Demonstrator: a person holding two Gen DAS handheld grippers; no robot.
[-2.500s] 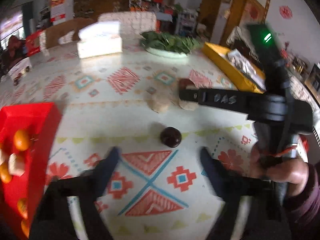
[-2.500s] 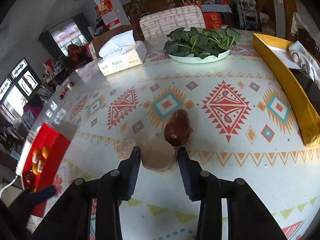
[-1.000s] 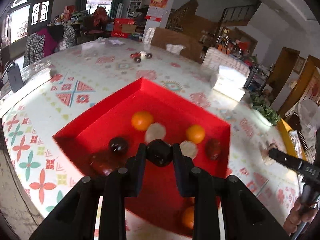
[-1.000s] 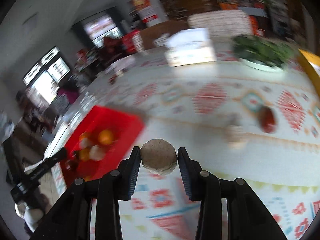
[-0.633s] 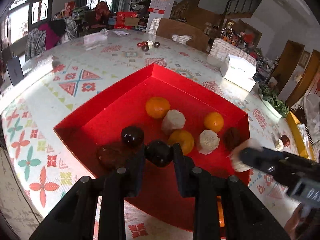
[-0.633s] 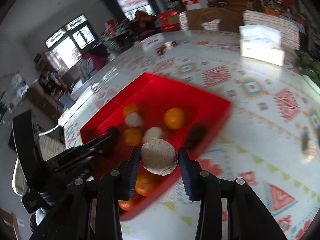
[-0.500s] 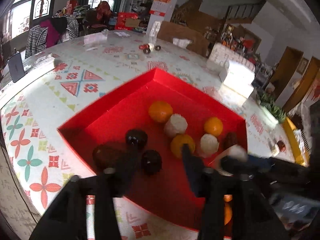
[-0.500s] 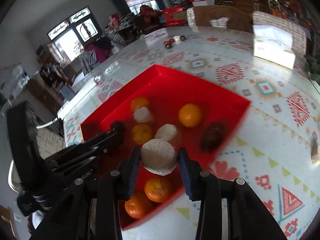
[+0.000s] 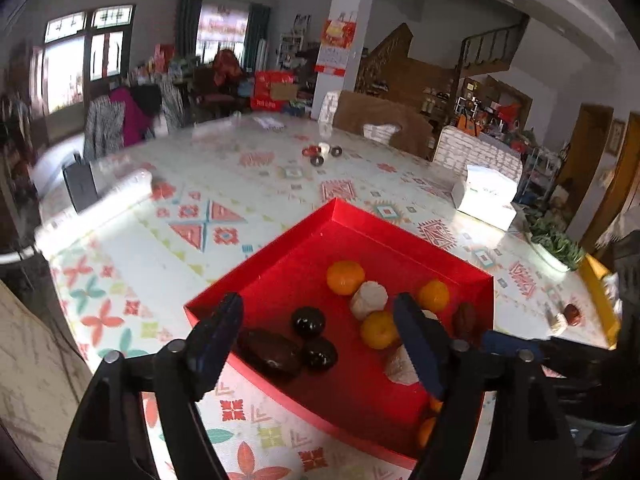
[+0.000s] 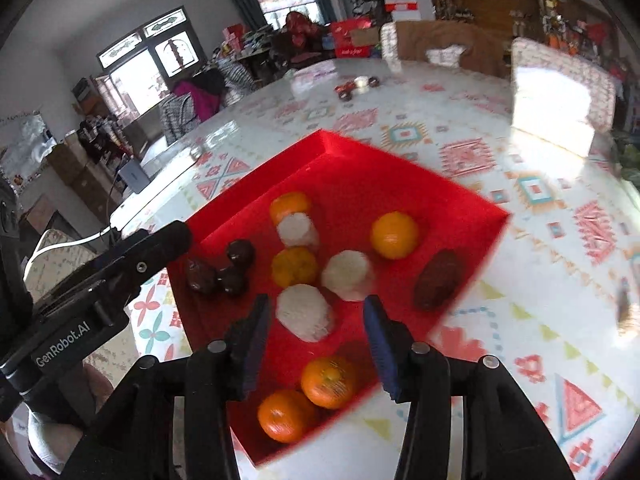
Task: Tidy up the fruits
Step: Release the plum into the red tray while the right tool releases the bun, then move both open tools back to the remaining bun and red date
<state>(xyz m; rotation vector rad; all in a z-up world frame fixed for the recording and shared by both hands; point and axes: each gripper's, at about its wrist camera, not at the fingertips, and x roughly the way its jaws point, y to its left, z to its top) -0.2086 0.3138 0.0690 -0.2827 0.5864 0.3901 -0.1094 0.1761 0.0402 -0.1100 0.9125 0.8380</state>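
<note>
Left gripper (image 9: pixel 318 330) jaws just opened wide, empty, over red tray (image 9: pixel 280 252); dark round fruit (image 9: pixel 319 353) lies inside; right gripper (image 10: pixel 316 322) jaws just opened, clear of pale fruit (image 10: pixel 305 312) in tray.

**One readable label — on my left gripper**

From my right wrist view I read "GenRobot.AI" in white letters on the black body of my left gripper (image 10: pixel 176 236). Nothing else is legible — posters and boxes behind the worktop are too blurred.
</note>
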